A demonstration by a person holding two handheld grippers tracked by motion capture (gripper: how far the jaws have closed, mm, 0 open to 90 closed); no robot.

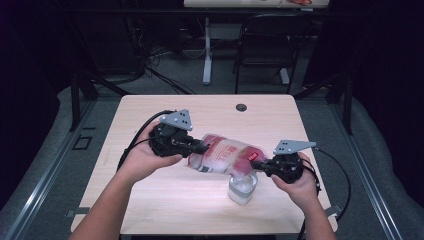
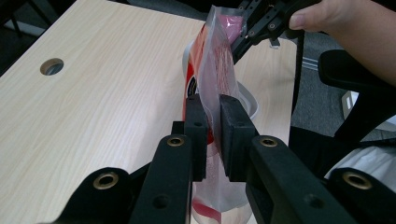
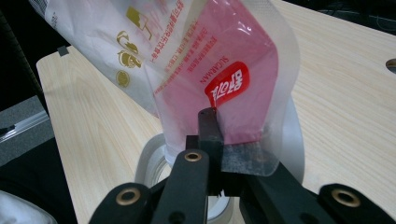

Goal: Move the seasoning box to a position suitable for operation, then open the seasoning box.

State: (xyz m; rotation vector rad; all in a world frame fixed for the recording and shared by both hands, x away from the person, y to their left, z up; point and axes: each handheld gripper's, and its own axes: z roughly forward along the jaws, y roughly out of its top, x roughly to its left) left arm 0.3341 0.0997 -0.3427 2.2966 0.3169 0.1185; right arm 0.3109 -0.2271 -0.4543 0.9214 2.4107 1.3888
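Light wooden table [image 1: 150,190] with a round cable hole [image 1: 241,107] near its far edge; dark chair [image 1: 265,42] and white desk leg [image 1: 207,50] beyond it on the grey floor.

Held above the table's near-middle, between both grippers: a red, pink and white printed plastic pouch [image 1: 225,152], lying nearly level, one end tipped down over a clear round container [image 1: 243,189]. Printed in gold and red on its white side, with a red label patch on the pink end, as seen in the right gripper view [image 3: 219,74].

Left of the pouch: left gripper [image 1: 197,146], gripped by the left hand [image 1: 145,157], jaws pressed tight on the pouch's edge; in the left gripper view [image 2: 212,126], film pinched flat between the two black pads.

Right of the pouch: right gripper [image 1: 261,164], gripped by the right hand [image 1: 297,182], jaws clamped on the pouch's pink end; in the right gripper view [image 3: 217,140], film caught at the lower seam.

Directly under the pouch's lowered end: the container standing on the table, its pale rim visible in the right gripper view [image 3: 149,168].
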